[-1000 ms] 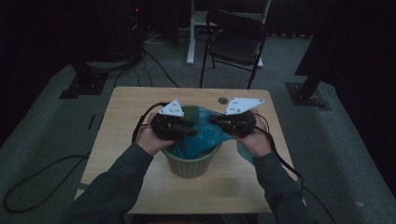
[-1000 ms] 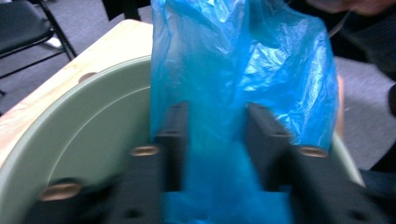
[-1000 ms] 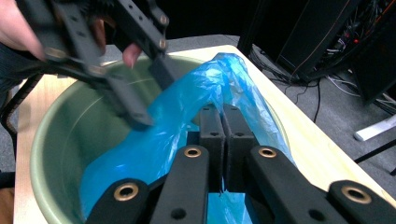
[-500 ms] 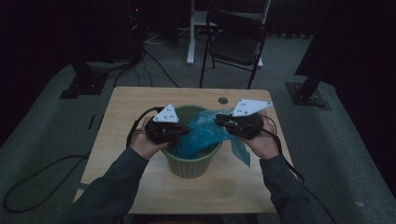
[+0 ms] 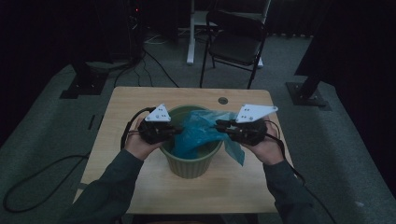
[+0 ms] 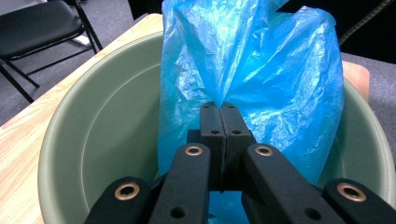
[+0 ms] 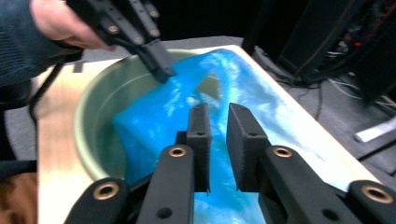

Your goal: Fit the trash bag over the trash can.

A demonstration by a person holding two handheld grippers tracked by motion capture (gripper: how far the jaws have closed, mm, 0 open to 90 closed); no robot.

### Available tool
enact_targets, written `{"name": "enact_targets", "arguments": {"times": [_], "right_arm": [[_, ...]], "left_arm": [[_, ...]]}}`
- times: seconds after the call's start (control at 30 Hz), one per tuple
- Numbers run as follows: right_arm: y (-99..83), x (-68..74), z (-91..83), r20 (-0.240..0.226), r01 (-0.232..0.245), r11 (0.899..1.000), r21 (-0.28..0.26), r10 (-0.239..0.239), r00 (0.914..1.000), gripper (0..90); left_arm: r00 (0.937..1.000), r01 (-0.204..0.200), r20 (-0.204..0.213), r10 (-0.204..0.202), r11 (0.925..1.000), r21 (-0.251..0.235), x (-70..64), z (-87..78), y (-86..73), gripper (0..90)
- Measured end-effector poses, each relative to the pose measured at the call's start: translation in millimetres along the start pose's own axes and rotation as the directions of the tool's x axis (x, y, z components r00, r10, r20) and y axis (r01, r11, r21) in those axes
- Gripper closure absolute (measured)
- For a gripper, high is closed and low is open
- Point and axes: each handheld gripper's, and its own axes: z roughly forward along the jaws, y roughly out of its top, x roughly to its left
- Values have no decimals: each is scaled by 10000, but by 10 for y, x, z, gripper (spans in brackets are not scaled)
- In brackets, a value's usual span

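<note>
No text, label, brand, number or sign could be read in any of the pictures. The blue plastic bag (image 6: 261, 74) was plain, the green bin (image 5: 190, 164) carried no print on its wall, and the wooden tabletop (image 5: 140, 100) was bare of writing. The grey plates on the two grippers showed small holes but no marking.

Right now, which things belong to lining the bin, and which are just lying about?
In the job:
blue plastic bag
green bin
left gripper, jaws shut on the bag
right gripper, jaws open

Lying about:
folding chair
floor cables
</note>
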Motion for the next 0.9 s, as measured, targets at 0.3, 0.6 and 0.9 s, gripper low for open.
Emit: {"name": "enact_targets", "arguments": {"times": [0.3,0.6,0.9], "right_arm": [[-33,107,223,-609,179,9982,574,-144,9980,760],[-38,146,223,-965,202,9980,593,-144,9952,710],[-50,156,321,-1125,375,9955,876,-275,9933,874]], "left_arm": [[10000,-30,-27,30,10000,5,-6,-7,4,900],[10000,32,-70,-32,10000,-26,-3,-11,-3,899],[9999,-91,-46,91,10000,-41,-45,8,11,900]]}}
